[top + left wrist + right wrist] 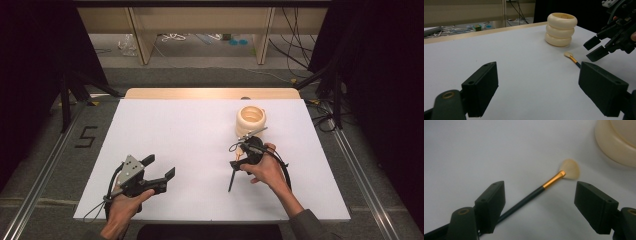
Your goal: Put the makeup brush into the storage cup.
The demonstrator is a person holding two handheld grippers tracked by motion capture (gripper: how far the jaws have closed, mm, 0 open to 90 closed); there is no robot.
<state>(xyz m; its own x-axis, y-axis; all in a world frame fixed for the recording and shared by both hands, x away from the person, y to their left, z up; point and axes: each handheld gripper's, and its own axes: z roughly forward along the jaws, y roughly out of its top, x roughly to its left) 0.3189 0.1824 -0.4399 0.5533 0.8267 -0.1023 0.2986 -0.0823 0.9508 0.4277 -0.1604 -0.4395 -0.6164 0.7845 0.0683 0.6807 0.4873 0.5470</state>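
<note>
Your right gripper (539, 202) hangs wide open over the brush (541, 187), gripping nothing. The brush lies flat on the table (175, 140), bristles just beside the holder (251, 120). Close carelessly and the thin handle may roll or skid from the pads. The holder stands close; drift toward it and you could knock it. Your left gripper (539, 90), open and empty, sits well apart from the holder.
</note>
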